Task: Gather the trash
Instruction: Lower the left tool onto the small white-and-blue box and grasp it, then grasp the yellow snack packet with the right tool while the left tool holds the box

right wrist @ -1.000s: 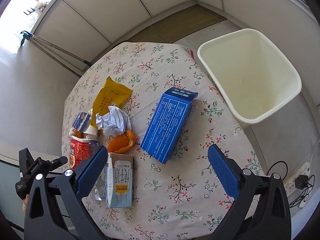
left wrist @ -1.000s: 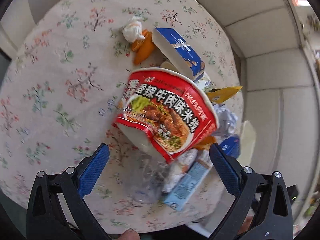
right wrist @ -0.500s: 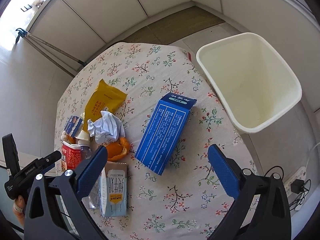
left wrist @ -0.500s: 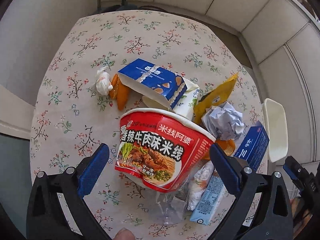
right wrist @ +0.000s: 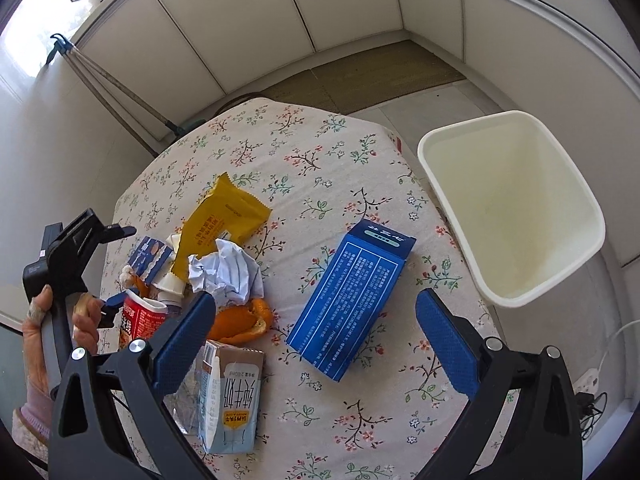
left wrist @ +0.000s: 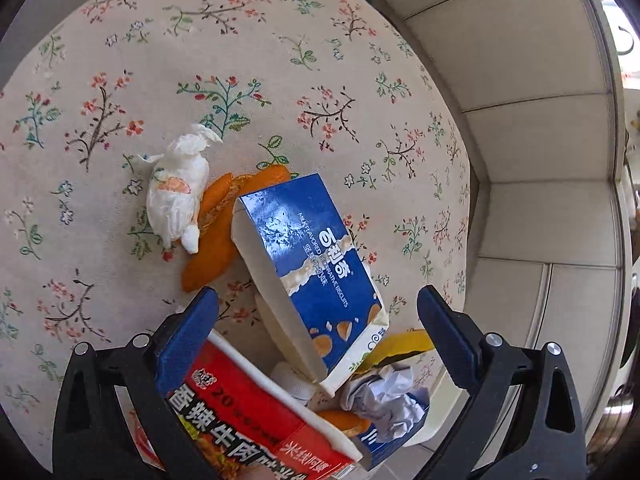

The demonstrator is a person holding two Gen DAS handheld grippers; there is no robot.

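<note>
Left gripper (left wrist: 318, 316) jaws wide apart, low over red noodle cup (left wrist: 256, 424), clamped on nothing; right gripper (right wrist: 312, 324) likewise spread, empty, hovering above blue box (right wrist: 352, 300); white bin (right wrist: 516, 216) beside table edge holds nothing visible; task barely begun by this view; all trash on floral table (right wrist: 304, 152): biscuit box (left wrist: 312, 264), orange peel (left wrist: 216, 236), tissue wad (left wrist: 176, 188), crumpled paper (right wrist: 228, 272), yellow wrapper (right wrist: 222, 216), milk carton (right wrist: 232, 396); versus half second ago: left gripper dropped closer, cup now at frame bottom; right view nearly unchanged.

Table (right wrist: 320, 168): round, with floral cloth.
Wall panels (right wrist: 240, 28): white, behind the table.
Floor mat (right wrist: 372, 76): brown, beyond the table.
</note>
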